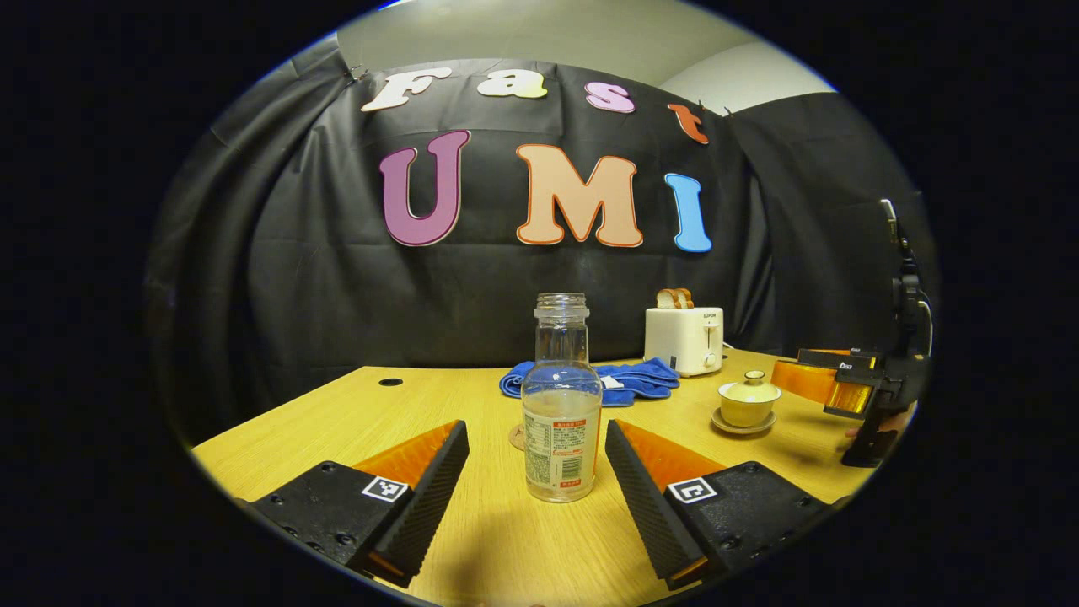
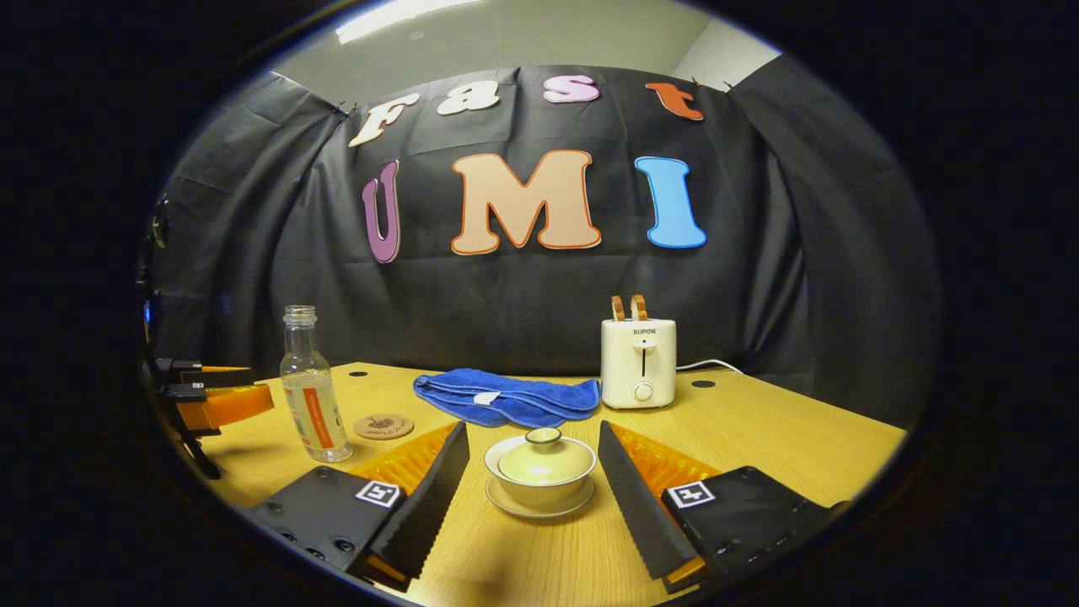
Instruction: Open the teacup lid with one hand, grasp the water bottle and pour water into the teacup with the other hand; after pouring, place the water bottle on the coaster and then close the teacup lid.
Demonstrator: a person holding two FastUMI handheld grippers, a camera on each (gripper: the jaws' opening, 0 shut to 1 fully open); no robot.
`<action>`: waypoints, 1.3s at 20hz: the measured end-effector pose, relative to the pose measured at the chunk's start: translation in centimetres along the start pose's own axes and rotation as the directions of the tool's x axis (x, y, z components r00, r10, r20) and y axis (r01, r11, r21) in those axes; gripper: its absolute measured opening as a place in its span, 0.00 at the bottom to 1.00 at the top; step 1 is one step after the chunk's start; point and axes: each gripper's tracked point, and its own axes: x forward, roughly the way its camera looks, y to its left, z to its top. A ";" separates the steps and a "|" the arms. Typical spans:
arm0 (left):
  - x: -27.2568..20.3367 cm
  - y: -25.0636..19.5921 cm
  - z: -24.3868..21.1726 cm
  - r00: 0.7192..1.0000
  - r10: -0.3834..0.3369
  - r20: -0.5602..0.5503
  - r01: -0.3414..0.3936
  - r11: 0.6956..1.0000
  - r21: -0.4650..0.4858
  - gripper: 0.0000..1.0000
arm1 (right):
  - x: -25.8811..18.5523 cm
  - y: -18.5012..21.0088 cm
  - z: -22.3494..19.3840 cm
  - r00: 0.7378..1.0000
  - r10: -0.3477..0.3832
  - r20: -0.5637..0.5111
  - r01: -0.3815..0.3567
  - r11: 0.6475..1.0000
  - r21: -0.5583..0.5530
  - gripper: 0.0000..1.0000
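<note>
Two ribbed tongs [image 1: 537, 459] flank a clear bottle [image 1: 560, 413] (uncapped).

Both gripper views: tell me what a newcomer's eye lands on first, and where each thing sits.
The clear water bottle stands uncapped on the wooden table, framed between the open left gripper's fingers. The lidded teacup on its saucer sits between the open right gripper's fingers. Behind lie a blue towel and a white toaster holding toast, with a round coaster beside the bottle.
</note>
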 end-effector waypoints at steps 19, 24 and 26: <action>0.4 1.6 0.0 0.996 0.093 0.003 -0.093 0.996 0.000 0.96 | 4.3 0.8 -1.6 0.996 0.045 -0.080 -0.046 0.999 -0.003 0.94; 0.4 1.6 0.0 0.996 0.094 0.003 -0.094 0.996 0.001 0.96 | 5.6 0.6 -2.3 0.990 0.026 -0.140 -0.027 1.000 -0.006 0.94; 0.3 1.6 0.0 0.996 0.093 0.003 -0.093 0.996 0.000 0.96 | 6.0 0.6 -2.6 0.988 0.031 -0.152 -0.033 0.999 -0.007 0.95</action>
